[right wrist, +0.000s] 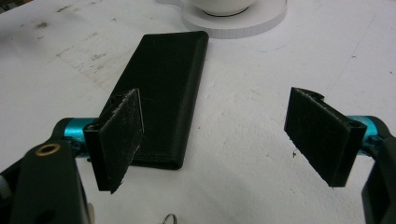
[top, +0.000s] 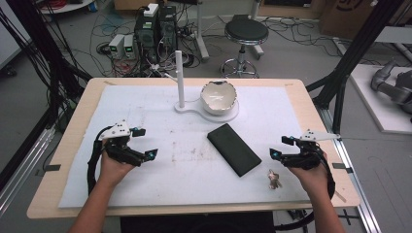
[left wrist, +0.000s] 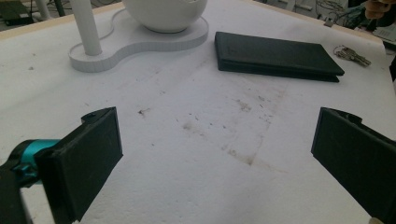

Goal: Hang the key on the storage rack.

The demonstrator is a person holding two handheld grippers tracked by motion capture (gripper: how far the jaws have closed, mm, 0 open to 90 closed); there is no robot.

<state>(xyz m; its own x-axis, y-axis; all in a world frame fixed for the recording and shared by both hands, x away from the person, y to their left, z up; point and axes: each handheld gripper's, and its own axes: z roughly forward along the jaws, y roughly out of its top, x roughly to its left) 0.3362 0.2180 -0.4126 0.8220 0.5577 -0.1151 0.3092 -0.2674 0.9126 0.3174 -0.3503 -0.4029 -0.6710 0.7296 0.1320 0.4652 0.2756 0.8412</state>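
Resting both hands on the surface point(top: 145, 116), you hold the left gripper point(top: 145, 143) and right gripper point(top: 281, 147) open and empty, the wallet point(top: 234, 149) just ahead of the right gripper for an easy reach.

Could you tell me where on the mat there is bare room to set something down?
The widest bare patch lies between the left gripper and the black wallet, in front of the white stand. The far right corner beyond the bowl is also bare. It is crowded near the right gripper, where the keys lie beside the wallet.
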